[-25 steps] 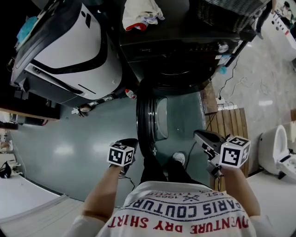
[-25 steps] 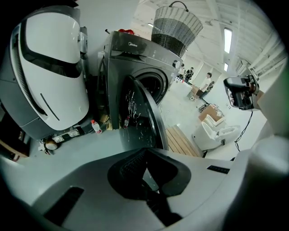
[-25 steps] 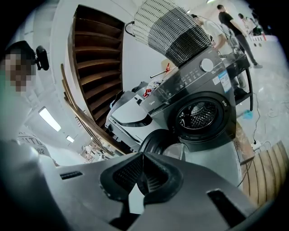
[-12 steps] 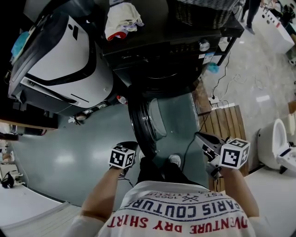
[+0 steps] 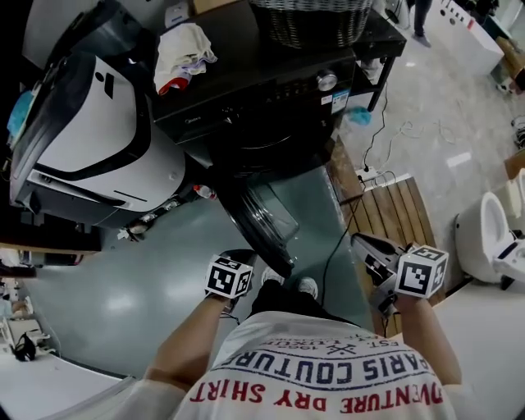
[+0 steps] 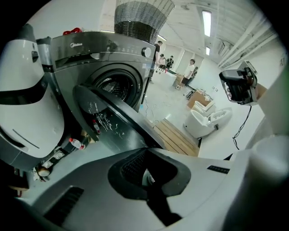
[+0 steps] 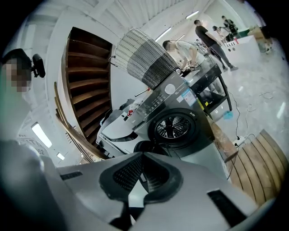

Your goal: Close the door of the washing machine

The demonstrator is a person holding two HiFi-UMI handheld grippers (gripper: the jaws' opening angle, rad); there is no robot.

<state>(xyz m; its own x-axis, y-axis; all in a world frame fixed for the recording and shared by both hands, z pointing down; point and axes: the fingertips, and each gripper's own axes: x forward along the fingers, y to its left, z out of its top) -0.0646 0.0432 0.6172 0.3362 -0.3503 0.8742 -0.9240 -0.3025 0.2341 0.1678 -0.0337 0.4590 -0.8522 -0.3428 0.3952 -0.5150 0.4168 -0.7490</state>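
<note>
The dark front-loading washing machine (image 5: 271, 90) stands at the top of the head view, its round door (image 5: 261, 220) swung out partway over the grey floor. My left gripper (image 5: 238, 258) is shut just left of the door's outer edge; I cannot tell whether it touches. In the left gripper view the door (image 6: 119, 119) slants from the drum opening (image 6: 115, 85) down to my shut left gripper (image 6: 146, 177). My right gripper (image 5: 371, 250) is shut and holds nothing, off to the door's right. In the right gripper view, the machine (image 7: 180, 108) lies beyond the right gripper (image 7: 142, 173).
A wicker basket (image 5: 312, 20) and a bundled cloth (image 5: 182, 53) sit on the machine. A large white appliance (image 5: 90, 131) stands to its left, a small bottle (image 5: 205, 193) at its foot. A wooden slat mat (image 5: 392, 215), a floor socket with cables (image 5: 369, 174) and a white toilet (image 5: 492, 234) lie right.
The door has swung from edge-on to slanting back toward the machine. My left gripper moved a little right with it. The right gripper has barely moved.
</note>
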